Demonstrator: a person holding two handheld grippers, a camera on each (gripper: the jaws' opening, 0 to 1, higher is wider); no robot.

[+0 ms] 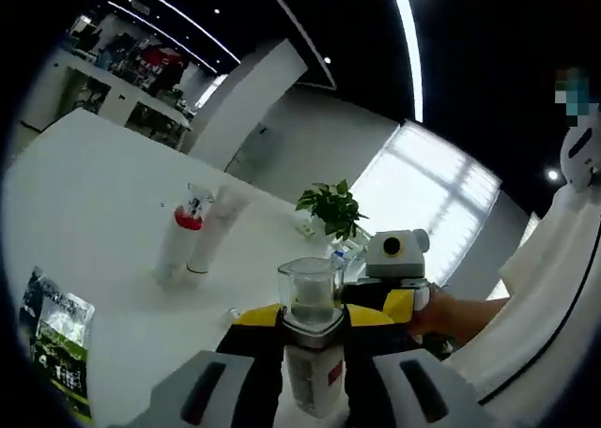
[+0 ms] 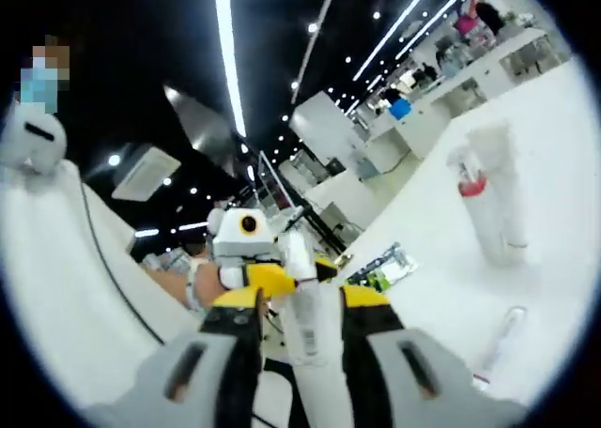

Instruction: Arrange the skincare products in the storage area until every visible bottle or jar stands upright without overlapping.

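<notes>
White counter (image 1: 103,193) spreads wide under both views. In the left gripper view the left tool (image 1: 313,372) has its yellow-and-black jaws closed on a white bottle with a clear cap and a red label (image 1: 312,339), held above the counter with its cap pointing away from the camera. Just beyond it the right tool (image 1: 399,259) comes in from the right, a hand (image 1: 451,315) behind it. In the right gripper view the right tool (image 2: 300,353) is clamped on the same bottle (image 2: 305,325) from the other end, with the left tool (image 2: 246,250) facing it. Further off on the counter stand a white bottle with a red collar (image 1: 180,245) and a taller white tube (image 1: 214,231), close together and upright. A green-and-white printed packet (image 1: 61,348) lies flat near the counter's edge. A small clear tube (image 2: 502,339) lies on its side on the counter. A potted green plant (image 1: 331,207) sits at the far edge.
</notes>
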